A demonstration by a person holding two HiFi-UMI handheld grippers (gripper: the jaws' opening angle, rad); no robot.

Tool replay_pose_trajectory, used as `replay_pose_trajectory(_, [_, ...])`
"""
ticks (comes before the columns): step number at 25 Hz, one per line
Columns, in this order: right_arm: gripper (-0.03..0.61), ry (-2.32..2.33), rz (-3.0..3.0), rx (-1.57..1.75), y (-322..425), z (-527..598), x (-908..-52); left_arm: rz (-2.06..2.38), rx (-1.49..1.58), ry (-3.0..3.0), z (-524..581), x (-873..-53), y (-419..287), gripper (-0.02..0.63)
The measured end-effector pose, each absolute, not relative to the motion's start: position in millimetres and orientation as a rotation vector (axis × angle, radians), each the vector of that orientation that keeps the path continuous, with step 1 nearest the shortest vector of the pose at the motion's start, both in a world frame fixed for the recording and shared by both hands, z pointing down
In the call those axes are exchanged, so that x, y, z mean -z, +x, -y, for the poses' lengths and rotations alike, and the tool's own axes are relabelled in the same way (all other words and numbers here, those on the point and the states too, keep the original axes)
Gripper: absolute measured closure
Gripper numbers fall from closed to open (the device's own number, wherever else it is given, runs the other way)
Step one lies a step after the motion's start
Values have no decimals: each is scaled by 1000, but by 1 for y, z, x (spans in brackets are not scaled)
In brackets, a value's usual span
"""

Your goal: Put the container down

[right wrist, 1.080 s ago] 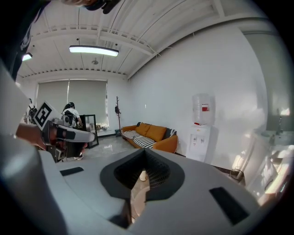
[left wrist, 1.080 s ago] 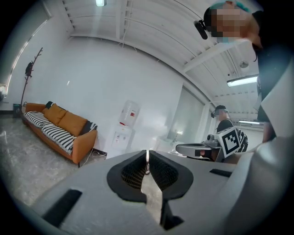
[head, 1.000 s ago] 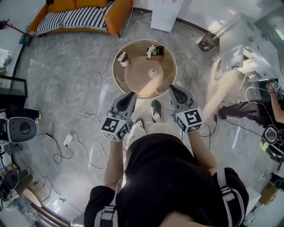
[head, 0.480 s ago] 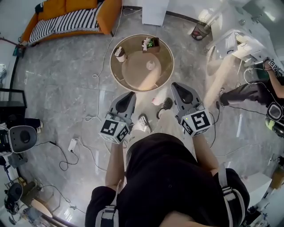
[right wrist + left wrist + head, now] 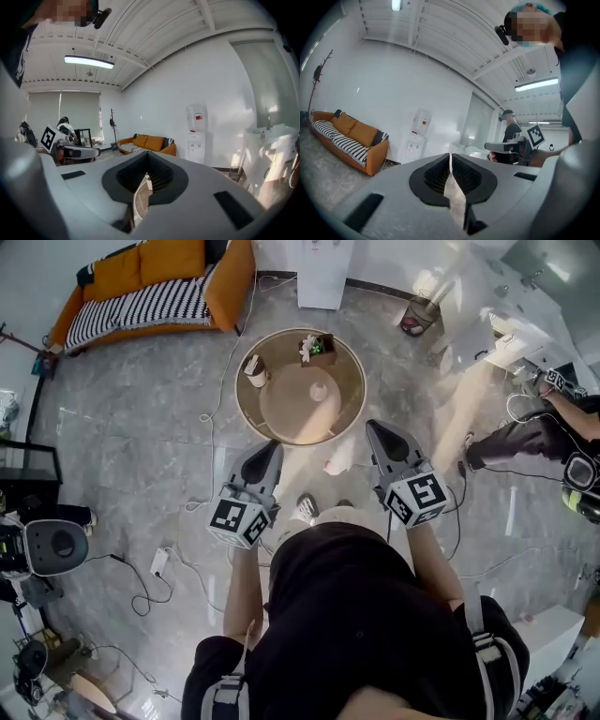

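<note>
Standing by, nothing held.
Head view: the left gripper (image 5: pixel 271 448) and right gripper (image 5: pixel 379 429) point forward, elbows bent, just short of the round table (image 5: pixel 357 399). A small round container (image 5: pixel 320 392) sits at the table's centre; it looks light and rigid, best pinched across its sides. Left gripper view: jaws together, nothing between. Right gripper view: likewise closed and empty.

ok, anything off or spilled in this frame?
Nothing looks spilled on the round table. One oddity: the left gripper and right gripper are both shut, with nothing between their jaws.
</note>
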State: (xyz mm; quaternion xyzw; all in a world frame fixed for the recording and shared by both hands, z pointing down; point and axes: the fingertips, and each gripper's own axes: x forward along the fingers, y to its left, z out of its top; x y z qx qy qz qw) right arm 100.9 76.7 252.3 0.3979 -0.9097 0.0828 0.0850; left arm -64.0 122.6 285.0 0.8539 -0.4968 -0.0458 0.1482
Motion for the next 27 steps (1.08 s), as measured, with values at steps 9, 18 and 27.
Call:
replay_pose_trajectory(9, [575, 1134, 2738, -276, 91, -84, -255, 1425, 125, 2456, -119, -280, -60, 584])
replay_pose_trajectory(18, [575, 1096, 2741, -265, 86, -91, -257, 1448, 127, 2464, -125, -276, -64, 584])
replay_pose_trajectory(27, [575, 1083, 2739, -265, 91, -97, -263, 1458, 124, 2452, -131, -282, -62, 584])
